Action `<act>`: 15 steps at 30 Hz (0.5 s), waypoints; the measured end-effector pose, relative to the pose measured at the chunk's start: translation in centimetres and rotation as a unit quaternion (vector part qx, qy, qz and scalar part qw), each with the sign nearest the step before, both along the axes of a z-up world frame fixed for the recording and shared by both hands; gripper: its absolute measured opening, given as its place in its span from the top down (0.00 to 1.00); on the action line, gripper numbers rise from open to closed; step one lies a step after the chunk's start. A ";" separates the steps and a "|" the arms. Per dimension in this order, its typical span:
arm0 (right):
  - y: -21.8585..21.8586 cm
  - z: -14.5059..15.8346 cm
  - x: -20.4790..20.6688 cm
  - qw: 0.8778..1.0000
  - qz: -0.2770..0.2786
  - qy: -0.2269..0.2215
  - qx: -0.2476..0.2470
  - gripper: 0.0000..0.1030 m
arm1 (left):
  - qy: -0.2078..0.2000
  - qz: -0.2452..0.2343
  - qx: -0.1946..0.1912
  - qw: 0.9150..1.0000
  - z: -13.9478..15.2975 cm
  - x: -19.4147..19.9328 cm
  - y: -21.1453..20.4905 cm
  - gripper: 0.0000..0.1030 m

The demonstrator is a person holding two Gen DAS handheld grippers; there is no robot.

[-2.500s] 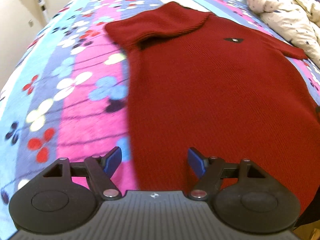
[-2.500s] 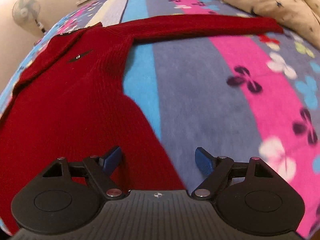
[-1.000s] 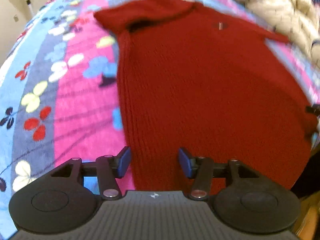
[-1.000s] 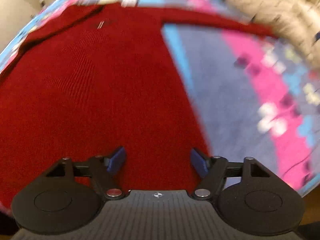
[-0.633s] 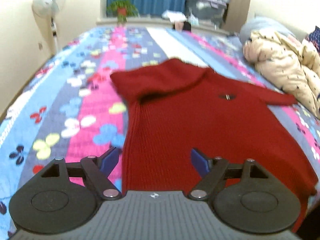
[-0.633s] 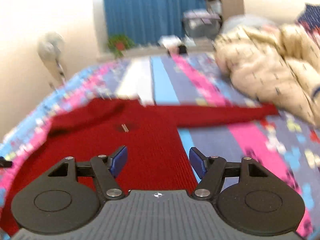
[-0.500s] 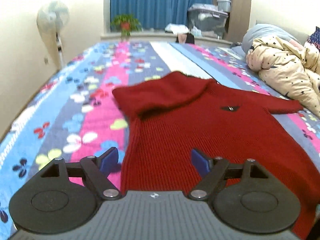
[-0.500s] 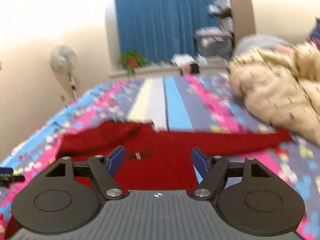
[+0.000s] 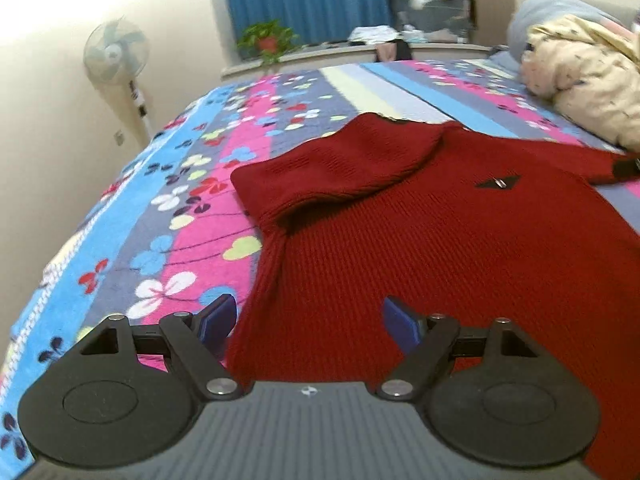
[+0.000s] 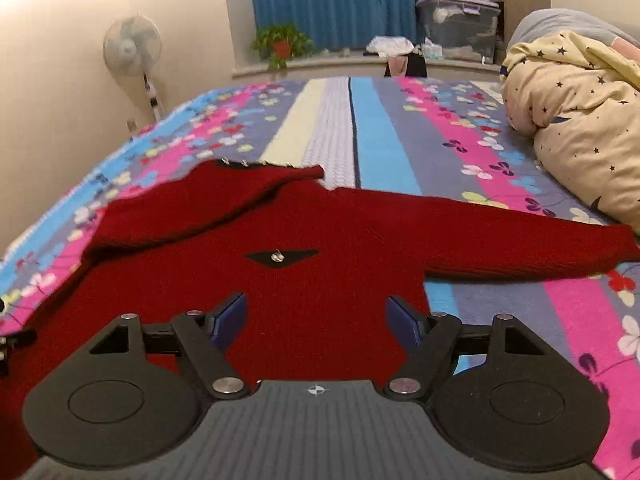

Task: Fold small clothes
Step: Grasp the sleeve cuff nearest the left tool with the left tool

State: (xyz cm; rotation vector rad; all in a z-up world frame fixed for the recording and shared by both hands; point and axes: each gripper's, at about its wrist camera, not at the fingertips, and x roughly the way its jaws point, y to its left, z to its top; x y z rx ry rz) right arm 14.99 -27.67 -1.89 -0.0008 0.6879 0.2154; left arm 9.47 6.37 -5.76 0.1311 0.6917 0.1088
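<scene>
On the bed (image 9: 120, 216), with its striped flower-print cover, a red sweater (image 9: 420, 240) lies flat, hem toward both cameras, collar toward the far windowsill. Left claw (image 9: 308, 320) hovers over the sweater's left hem edge, blue pads apart, nothing between them, no cloth pinched; its jaws have just been opening. Right claw (image 10: 316, 320) hangs over the sweater body near the right side seam, pads apart too, nothing gripped; it has also just been opening. Edges: the sweater's left side runs straight up from the left claw to a folded-in sleeve (image 9: 340, 168) lying across the chest, its cuff end near the collar. Bare bedcover lies left of that edge out to the bed's side, plenty of room. Right sleeve (image 10: 520, 248) stretches straight out to the right, cuff ending just short of a cream star-print duvet (image 10: 580, 128) heaped at the bed's right side, so room is tight there. Open cover beyond the collar up to the sill. Left view alone shows the folded sleeve's opening and the left hem edge clearly; right sleeve is mostly cut off there. Right view alone shows the full right sleeve, the black diamond patch (image 10: 282, 258) square on, and bare cover below that sleeve. Both views show a standing fan (image 10: 132, 48), a potted plant (image 10: 282, 44) and a blue curtain (image 10: 340, 0).
</scene>
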 end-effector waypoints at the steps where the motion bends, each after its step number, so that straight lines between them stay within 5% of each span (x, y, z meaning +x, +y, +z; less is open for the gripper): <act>1: -0.2 -0.2 0.4 1.000 -0.007 0.010 -0.001 0.26 | 0.005 0.010 -0.003 1.000 -0.1 1.0 -0.4 0.18; 6: -1.3 -1.3 2.9 0.996 -0.031 0.076 0.030 0.47 | 0.014 0.059 0.003 0.998 -0.2 8.0 -3.2 0.18; 9: -2.0 -1.1 3.4 0.995 -0.035 0.078 0.055 0.63 | 0.010 0.076 0.009 0.997 0.1 12.6 -5.1 0.18; 13: -3.1 -1.1 4.2 0.994 -0.045 0.075 0.067 0.64 | 0.011 0.072 0.017 0.997 0.1 18.2 -7.8 0.01; 15: -3.4 -1.3 4.6 0.993 -0.051 0.084 0.066 0.63 | 0.014 0.059 0.033 0.998 -0.4 21.0 -9.6 0.01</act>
